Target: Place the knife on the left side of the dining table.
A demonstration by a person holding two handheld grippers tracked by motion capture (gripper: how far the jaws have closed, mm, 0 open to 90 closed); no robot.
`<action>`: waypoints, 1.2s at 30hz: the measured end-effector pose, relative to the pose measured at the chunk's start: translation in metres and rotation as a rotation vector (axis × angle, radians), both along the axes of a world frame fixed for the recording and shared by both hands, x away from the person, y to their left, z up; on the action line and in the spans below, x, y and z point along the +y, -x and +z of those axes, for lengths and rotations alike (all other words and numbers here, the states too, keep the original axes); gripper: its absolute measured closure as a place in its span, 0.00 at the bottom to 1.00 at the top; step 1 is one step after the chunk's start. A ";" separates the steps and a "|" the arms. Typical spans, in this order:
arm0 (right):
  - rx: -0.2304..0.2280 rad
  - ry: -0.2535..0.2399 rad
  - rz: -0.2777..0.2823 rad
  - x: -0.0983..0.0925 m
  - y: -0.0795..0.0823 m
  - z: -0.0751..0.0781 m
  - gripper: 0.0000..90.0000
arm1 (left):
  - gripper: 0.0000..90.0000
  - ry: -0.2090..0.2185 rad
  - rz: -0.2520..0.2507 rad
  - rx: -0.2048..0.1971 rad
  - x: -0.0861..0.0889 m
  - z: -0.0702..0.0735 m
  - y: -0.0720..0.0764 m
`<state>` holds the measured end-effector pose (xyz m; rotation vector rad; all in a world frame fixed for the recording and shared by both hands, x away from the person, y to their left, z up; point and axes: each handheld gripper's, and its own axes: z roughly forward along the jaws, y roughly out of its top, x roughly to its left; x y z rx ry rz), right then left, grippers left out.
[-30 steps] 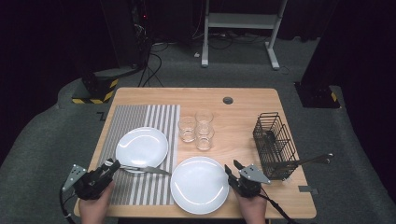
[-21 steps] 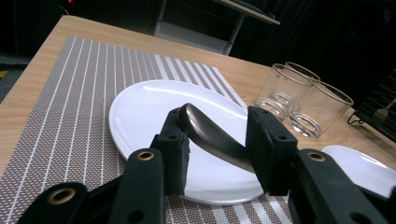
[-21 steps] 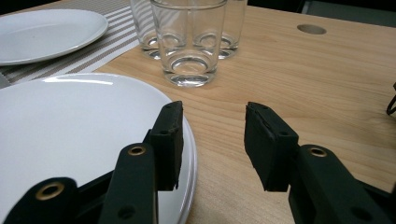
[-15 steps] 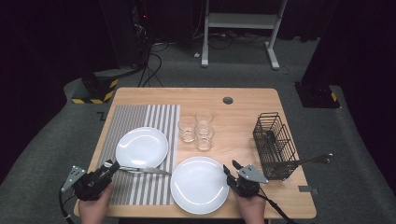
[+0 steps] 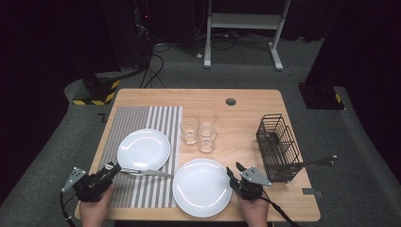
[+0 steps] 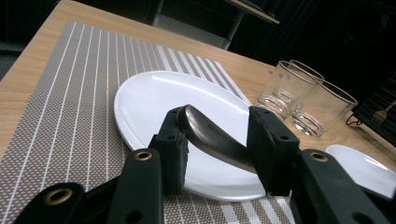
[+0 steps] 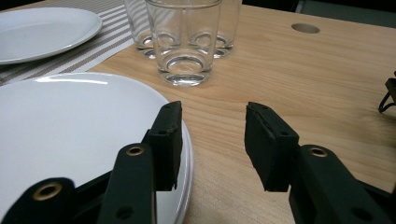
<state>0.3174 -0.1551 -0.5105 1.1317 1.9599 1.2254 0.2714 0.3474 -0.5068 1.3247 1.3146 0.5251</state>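
Currently the left hand-held gripper (image 6: 217, 144), jaws just widening, straddles the knife (image 6: 212, 137) laid across the plate (image 6: 144, 100); placement done, withdrawal remains.

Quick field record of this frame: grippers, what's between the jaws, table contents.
left gripper: jaws have just been opening; knife handle lies between them, touching one pad, gap at the other
knife: across the near rim of the far plate, tip toward the near plate
right gripper: open, nothing between the jaws, at the near plate's right edge
placemat: striped, under the far plate
glasses: three, clustered mid-table
wire caddy: right side, a utensil handle sticking out
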 end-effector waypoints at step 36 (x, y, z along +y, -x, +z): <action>0.002 -0.033 0.016 -0.002 -0.003 0.001 0.62 | 0.64 0.075 0.035 0.120 0.011 -0.018 0.007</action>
